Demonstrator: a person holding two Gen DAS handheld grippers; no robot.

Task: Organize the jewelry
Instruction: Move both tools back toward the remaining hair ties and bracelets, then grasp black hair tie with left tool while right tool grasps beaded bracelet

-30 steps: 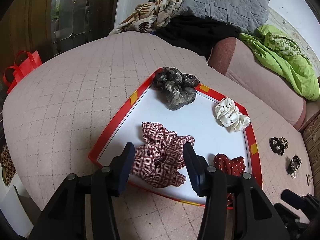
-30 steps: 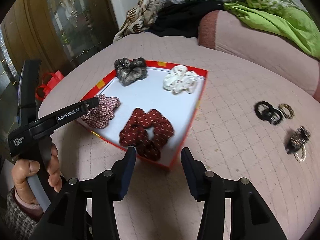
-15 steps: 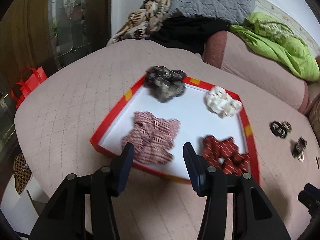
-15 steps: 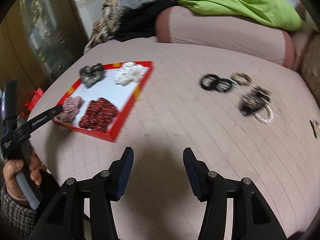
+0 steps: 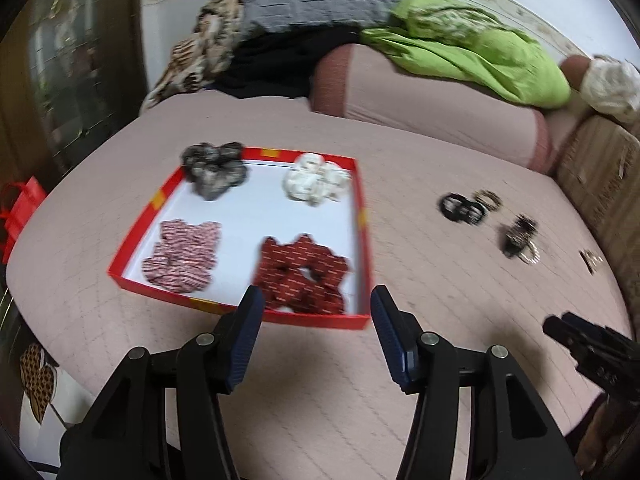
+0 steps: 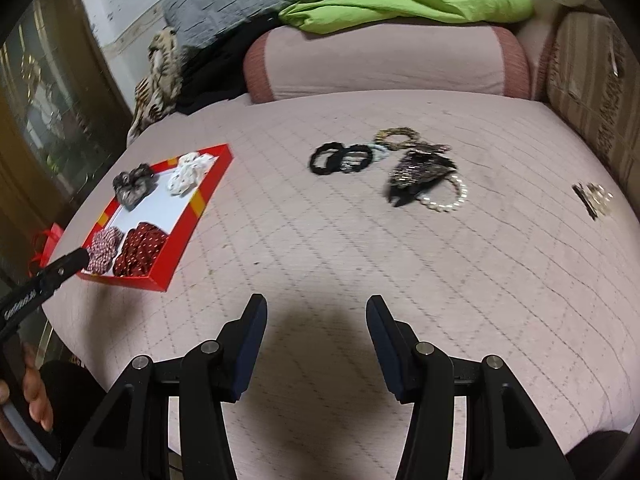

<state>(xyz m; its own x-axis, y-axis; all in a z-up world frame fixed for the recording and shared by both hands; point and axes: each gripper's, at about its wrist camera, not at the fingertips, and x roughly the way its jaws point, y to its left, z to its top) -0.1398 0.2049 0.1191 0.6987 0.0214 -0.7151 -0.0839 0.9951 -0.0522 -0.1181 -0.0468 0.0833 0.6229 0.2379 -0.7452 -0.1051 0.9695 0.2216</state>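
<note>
Red tray holds four scrunchies on your left, while only your right view shows the pearl bracelet clearly beside the black hair ties, and your left gripper and right gripper both gape wide, empty, above the pink quilted bed
</note>
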